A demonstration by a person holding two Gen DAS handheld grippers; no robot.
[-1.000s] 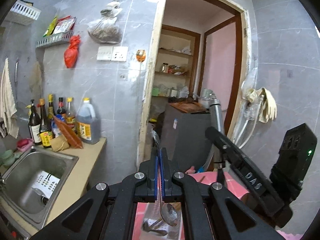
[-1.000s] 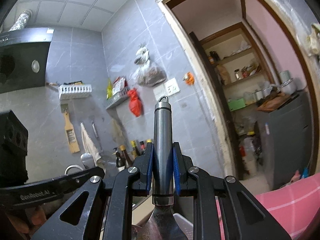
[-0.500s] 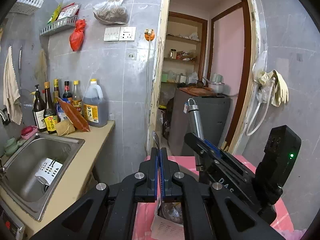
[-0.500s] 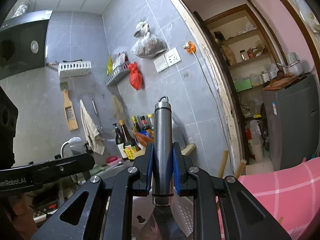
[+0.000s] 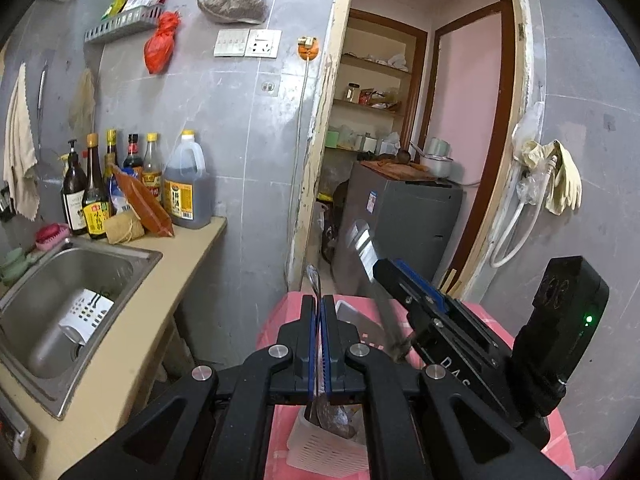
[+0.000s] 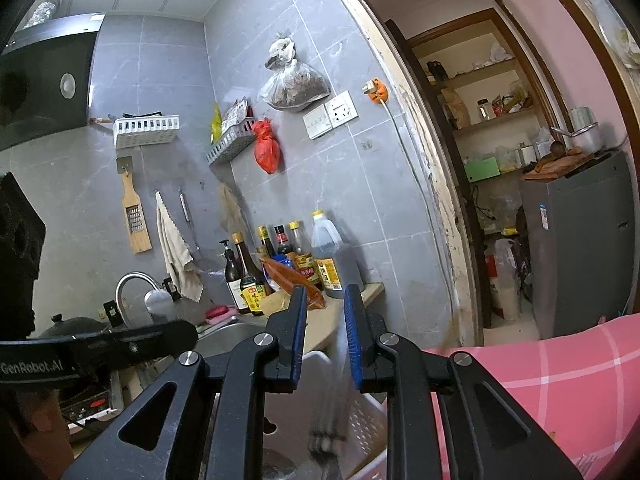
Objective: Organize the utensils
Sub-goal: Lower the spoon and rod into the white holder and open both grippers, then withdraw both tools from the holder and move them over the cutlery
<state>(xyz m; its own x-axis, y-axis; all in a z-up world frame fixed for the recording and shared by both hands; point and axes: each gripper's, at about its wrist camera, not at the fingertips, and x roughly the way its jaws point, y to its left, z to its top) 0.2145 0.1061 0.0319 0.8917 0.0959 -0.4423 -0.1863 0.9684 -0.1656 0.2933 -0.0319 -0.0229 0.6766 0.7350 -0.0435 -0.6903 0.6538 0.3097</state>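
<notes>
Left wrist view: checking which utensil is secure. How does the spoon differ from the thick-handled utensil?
The spoon has a thin flat handle; the thick-handled utensil a stout round one. The spoon is sharp, pinched in the left hand-held gripper's shut pads; the thick-handled utensil is motion-blurred and leaning, its hold in the right hand-held gripper unclear. Both are metal, over the white basket.

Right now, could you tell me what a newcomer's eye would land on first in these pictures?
The left gripper, bottom centre, is clamped on a thin metal spoon above a white slotted plastic basket. Beside it, the right gripper stands open around a blurred steel-handled utensil.
</notes>
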